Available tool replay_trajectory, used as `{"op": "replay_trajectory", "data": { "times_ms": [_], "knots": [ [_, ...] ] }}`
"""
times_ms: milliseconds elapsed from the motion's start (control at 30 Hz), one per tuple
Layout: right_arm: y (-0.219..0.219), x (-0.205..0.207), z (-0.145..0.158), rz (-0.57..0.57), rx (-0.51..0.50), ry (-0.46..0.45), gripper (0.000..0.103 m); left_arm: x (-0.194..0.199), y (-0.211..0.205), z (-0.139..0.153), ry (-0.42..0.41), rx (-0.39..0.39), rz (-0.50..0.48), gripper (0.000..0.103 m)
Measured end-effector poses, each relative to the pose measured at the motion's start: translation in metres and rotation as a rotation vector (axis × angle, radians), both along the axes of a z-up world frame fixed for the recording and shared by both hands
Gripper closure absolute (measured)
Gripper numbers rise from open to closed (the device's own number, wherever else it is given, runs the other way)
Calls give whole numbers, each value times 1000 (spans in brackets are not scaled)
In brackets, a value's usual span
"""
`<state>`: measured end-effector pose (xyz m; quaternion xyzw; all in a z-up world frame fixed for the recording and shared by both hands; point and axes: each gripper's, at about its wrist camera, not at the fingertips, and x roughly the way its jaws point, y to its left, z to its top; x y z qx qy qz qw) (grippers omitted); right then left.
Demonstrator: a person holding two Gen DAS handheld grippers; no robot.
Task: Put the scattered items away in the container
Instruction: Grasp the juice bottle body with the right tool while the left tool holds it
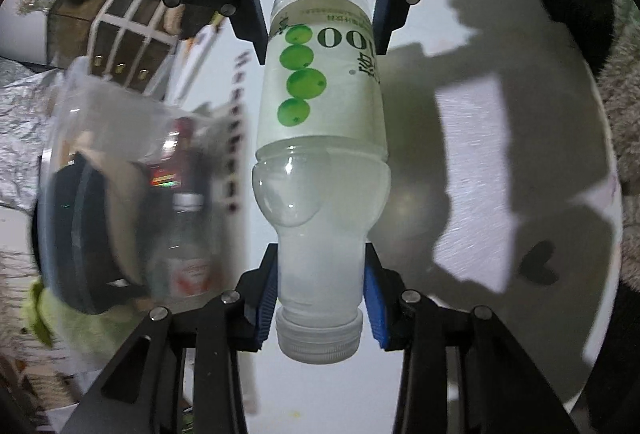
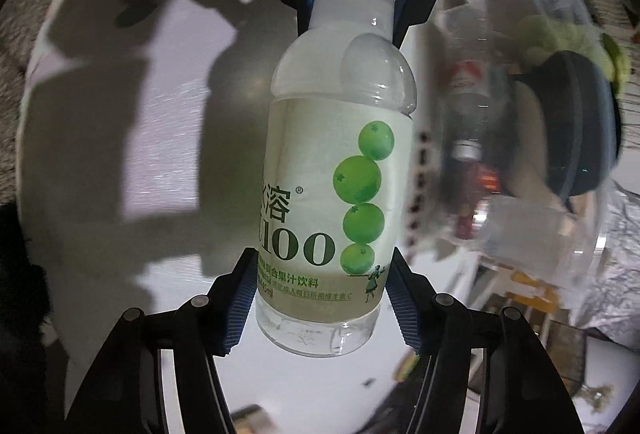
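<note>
The drink bottle (image 1: 320,162) lies between the left tool (image 1: 320,298) and right tool (image 2: 320,298), over the table (image 1: 500,138); a clear container (image 1: 120,194) stands beside it.

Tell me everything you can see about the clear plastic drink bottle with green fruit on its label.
The clear plastic drink bottle holds pale, cloudy liquid with an air bubble near its shoulder. Its whitish label shows four green round fruits and "100". The white ribbed screw cap is on. The left claw clamps its neck with blue pads; the right claw grips its base end. It is held between them above the white table.
</note>
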<state>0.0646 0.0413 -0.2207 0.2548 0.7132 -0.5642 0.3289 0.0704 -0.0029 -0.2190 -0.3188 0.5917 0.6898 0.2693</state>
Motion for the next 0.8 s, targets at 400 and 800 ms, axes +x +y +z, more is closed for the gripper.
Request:
{"op": "replay_trajectory", "data": {
  "times_ms": [400,800],
  "knots": [
    [-25,-43,93,38,-53,272,41,-31,-24,97,279,-54,9,65],
    [-37,-106,170,74,-61,440,41,-90,-51,177,447,-62,21,65]
  ]
}}
